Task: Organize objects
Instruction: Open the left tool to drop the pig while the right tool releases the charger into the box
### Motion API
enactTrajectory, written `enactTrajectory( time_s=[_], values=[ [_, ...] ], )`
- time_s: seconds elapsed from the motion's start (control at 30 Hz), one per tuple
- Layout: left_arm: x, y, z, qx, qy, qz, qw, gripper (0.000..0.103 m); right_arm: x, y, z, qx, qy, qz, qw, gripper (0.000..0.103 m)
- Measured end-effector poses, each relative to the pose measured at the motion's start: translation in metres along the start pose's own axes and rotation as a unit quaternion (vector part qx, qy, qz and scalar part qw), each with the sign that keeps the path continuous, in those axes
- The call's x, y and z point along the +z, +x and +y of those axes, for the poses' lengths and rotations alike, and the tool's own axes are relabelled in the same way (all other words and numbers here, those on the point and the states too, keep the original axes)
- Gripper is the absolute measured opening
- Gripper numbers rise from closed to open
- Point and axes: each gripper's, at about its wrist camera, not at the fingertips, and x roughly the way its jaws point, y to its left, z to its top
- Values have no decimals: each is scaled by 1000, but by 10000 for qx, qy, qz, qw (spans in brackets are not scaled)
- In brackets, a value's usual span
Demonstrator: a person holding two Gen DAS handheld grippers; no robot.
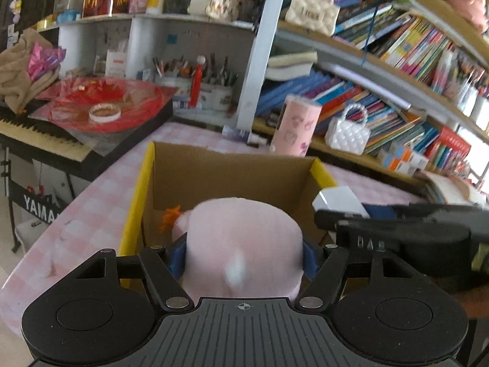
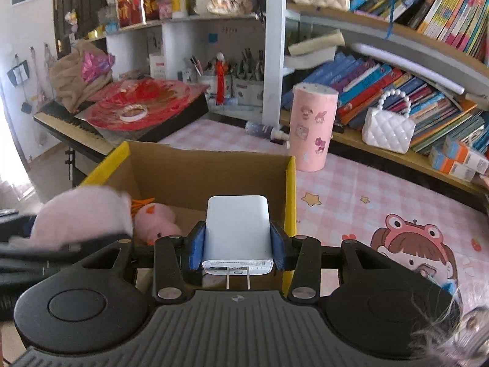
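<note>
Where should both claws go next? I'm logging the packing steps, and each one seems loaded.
Probably forward a little, then release over the cardboard box. The left claw grips a pink plush toy, the right claw a white charger, and both hang at the box's near edge.

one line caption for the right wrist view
Right gripper holds a white charger over the cardboard box.

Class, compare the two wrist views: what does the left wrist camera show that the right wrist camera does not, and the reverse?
Left wrist only: the Yamaha label on the keyboard stand.

Right wrist only: the charger's prongs, and the cartoon girl printed on the tablecloth.

Both: the cardboard box, the pink plush toy in the left hand-held gripper, the white charger in the right hand-held gripper, and the pink cylinder.
</note>
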Motion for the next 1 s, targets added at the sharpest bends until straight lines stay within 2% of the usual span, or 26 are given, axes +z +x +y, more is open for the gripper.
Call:
enactTrajectory(
  time_s=[0.17,0.3,0.4,0.53,0.63,0.8,1.0],
  values=[
    [0,24,0,227,154,254,9993,70,8,33,-5,130,-100,269,9995,41],
    [-2,37,-8,363,472,378,9975,72,12,52,-2,324,-323,487,9978,41],
    [-6,43,-12,447,612,458,9961,75,14,64,4,568,-536,775,9939,41],
    [-10,45,-17,483,855,483,9940,78,15,70,15,678,-1011,886,9886,41],
    [-10,46,-20,552,865,497,9935,81,13,78,22,827,-1178,1156,9828,41],
    [-11,41,-21,530,776,414,9947,84,13,79,23,828,-1210,1182,9821,44],
    [-5,18,-25,550,753,-15,9956,88,14,51,15,712,-1024,614,9903,47]
  ],
)
